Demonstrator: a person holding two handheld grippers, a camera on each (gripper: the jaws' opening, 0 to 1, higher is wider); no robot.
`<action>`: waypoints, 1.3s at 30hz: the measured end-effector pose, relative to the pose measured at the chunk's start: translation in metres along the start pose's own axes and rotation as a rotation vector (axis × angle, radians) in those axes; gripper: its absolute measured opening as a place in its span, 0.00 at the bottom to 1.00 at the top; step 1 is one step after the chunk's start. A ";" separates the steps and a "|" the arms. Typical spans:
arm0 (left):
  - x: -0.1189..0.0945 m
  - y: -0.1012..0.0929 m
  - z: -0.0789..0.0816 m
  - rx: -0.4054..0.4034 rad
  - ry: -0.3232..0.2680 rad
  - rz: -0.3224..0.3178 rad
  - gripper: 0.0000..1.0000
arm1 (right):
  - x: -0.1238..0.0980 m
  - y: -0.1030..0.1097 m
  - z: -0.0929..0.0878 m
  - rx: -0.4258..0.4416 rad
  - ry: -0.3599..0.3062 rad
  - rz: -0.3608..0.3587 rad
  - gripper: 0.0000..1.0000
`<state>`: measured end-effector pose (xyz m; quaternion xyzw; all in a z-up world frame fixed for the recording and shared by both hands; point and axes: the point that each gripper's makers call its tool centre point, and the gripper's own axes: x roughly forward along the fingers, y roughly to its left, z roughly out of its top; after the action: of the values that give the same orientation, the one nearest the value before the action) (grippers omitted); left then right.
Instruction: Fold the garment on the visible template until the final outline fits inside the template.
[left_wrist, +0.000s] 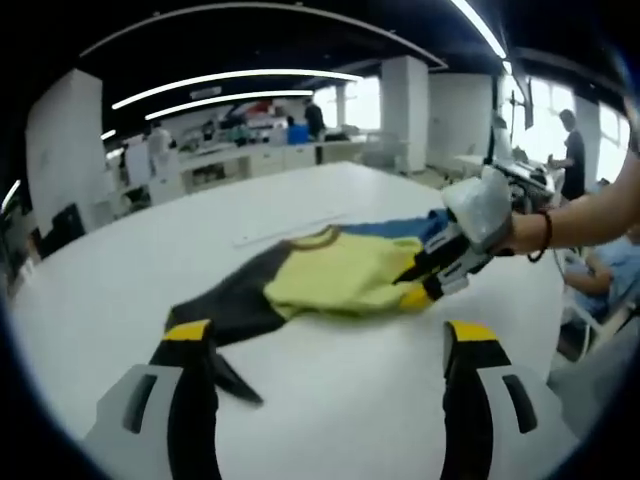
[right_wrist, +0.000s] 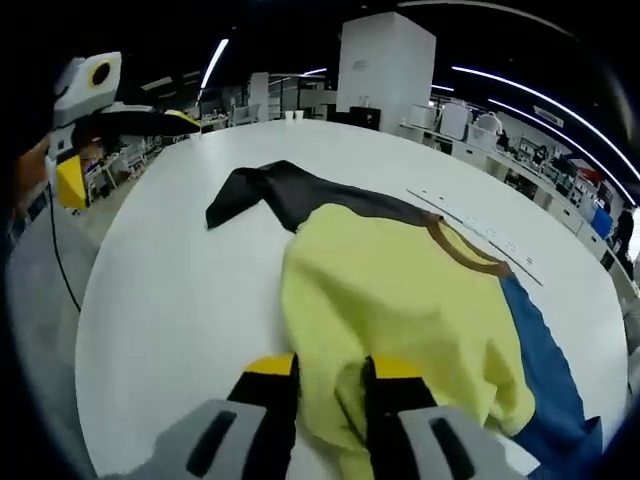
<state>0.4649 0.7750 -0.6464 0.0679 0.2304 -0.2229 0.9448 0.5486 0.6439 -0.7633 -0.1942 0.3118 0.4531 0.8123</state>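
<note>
Shirt fabric lies spread on the big white table in front of us, and we see it as yellow across the body, with a dark sleeve reaching toward the far side and a blue part along the other edge. A brown collar curves across the top of the yellow panel. In the left gripper view the same shirt sits in the middle of the table, with the dark sleeve nearest to our left jaws and a thin dark flap trailing toward the left one.

Beyond the collar a faint line of template marks runs across the tabletop; we cannot tell how the shirt's outline sits against it.

Our right gripper has its yellow-tipped jaws closed onto a fold of the yellow cloth at the shirt's near edge, and the cloth bunches up between them. From the left gripper view we see that gripper held by a hand at the shirt's right end, its tips down in the yellow fabric.

Our left gripper stands with jaws wide apart, holding nothing, just short of the sleeve. In the right gripper view it hangs off the far left edge of the table, well apart from the shirt.
</note>
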 end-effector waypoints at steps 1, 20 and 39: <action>0.000 0.000 -0.001 0.001 0.000 -0.002 0.90 | 0.001 -0.001 0.000 0.002 0.001 0.000 0.20; 0.001 -0.006 -0.018 0.007 0.036 -0.017 0.81 | -0.001 -0.008 0.005 0.108 -0.028 -0.004 0.02; 0.034 0.003 -0.022 -0.002 0.041 0.002 0.65 | -0.023 -0.047 0.055 0.438 -0.199 0.004 0.01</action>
<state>0.4844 0.7699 -0.6820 0.0717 0.2497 -0.2201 0.9403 0.5977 0.6382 -0.7057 0.0330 0.3214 0.3931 0.8608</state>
